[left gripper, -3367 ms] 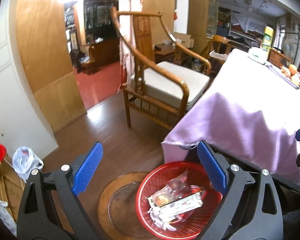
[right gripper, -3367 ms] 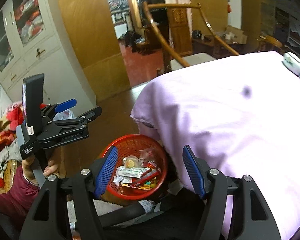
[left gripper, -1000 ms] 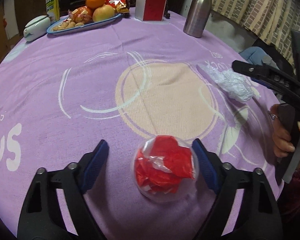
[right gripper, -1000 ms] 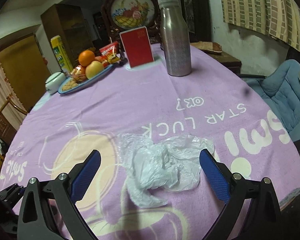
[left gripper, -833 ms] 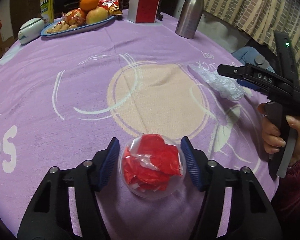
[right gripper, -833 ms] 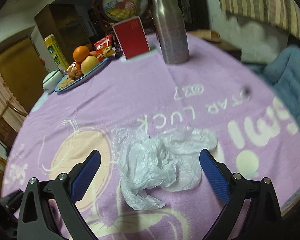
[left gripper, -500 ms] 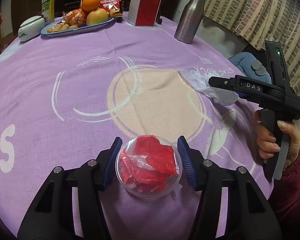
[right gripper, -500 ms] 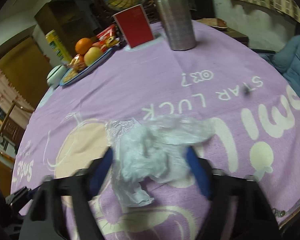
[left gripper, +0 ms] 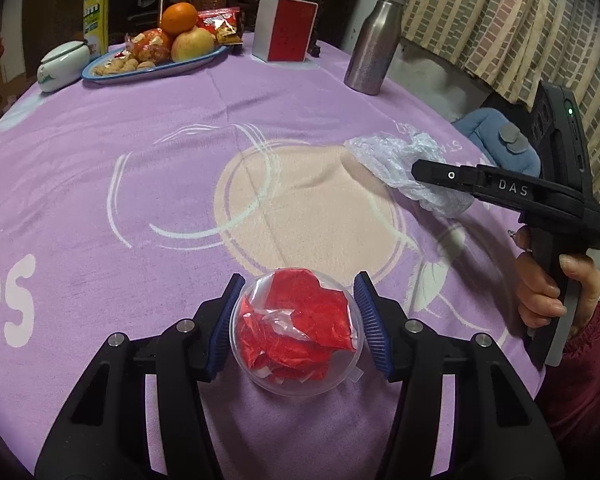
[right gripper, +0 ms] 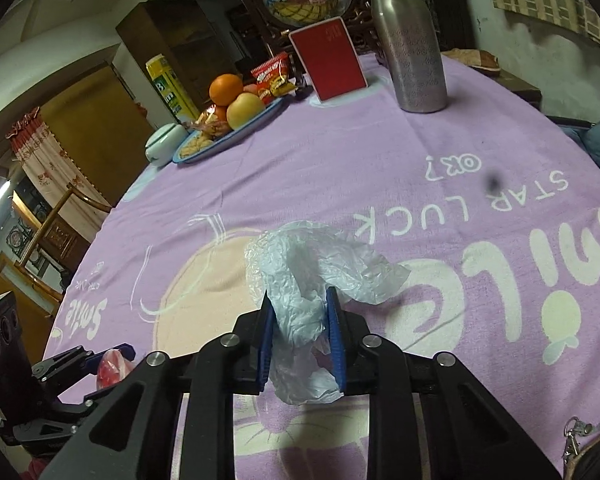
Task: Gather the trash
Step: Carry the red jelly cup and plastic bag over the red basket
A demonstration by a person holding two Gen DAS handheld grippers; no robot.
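Clear plastic cup (left gripper: pixel 296 330) stuffed with red wrapper trash sat on the near side of the tabletop (left gripper: pixel 140 184), clamped between the blue pads of the left gripper (left gripper: pixel 297 325). Crumpled clear plastic bag (right gripper: pixel 312 280) lay further right on the purple cloth, pinched between the nearly closed fingers of the right gripper (right gripper: pixel 299 334); part of the bag spilled out ahead and below the pads. From the left wrist view, the right gripper's black body read "DAS", green LED lit on its back, person's hand (left gripper: pixel 556 284) on the grip. Cloth print read "STAR LUCK", "OK?", "Smile". At the far edge: steel bottle (right gripper: pixel 408 36), red card box (right gripper: pixel 327 65), blue plate (left gripper: pixel 152 68) with orange, apple, nuts, snack packs, white lidded bowl (left gripper: pixel 62 65), yellow-green carton (left gripper: pixel 96 12) with a "B".
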